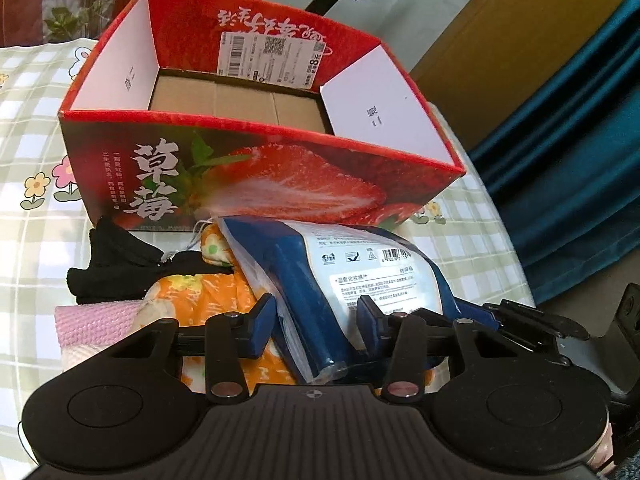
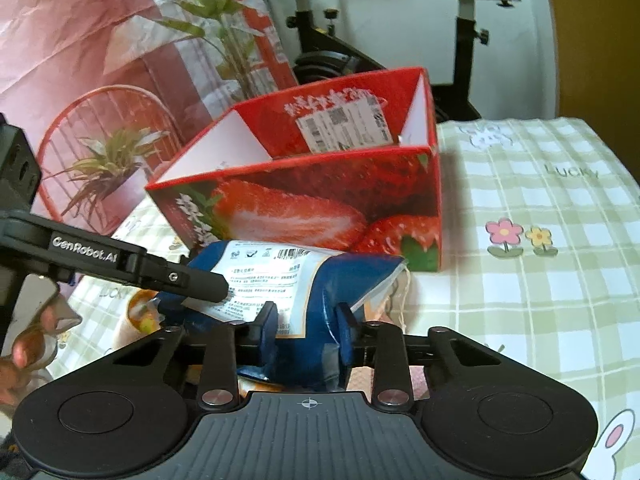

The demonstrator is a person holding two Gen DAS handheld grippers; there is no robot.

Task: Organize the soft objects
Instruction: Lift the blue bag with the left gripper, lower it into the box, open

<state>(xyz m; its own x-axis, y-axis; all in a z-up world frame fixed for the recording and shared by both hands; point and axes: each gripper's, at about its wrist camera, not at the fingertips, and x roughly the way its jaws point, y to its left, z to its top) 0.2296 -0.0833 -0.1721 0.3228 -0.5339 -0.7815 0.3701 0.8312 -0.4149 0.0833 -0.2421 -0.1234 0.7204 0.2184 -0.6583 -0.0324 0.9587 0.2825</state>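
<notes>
Lower centre: left gripper (image 1: 316, 316) and right gripper (image 2: 308, 322) each pinch the blue-and-white pouch (image 1: 360, 276) – 2 grips on slippery film. It lies below the empty strawberry box (image 1: 256, 168); uneven lifting could let it slide.

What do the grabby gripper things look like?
Both are black. The left gripper and right gripper each have two blue fingers on black linkage bars with silver pins, a ribbed base with a crosshair mark and two round discs. The left one's side reads "GenRobot.AI" in white.
</notes>
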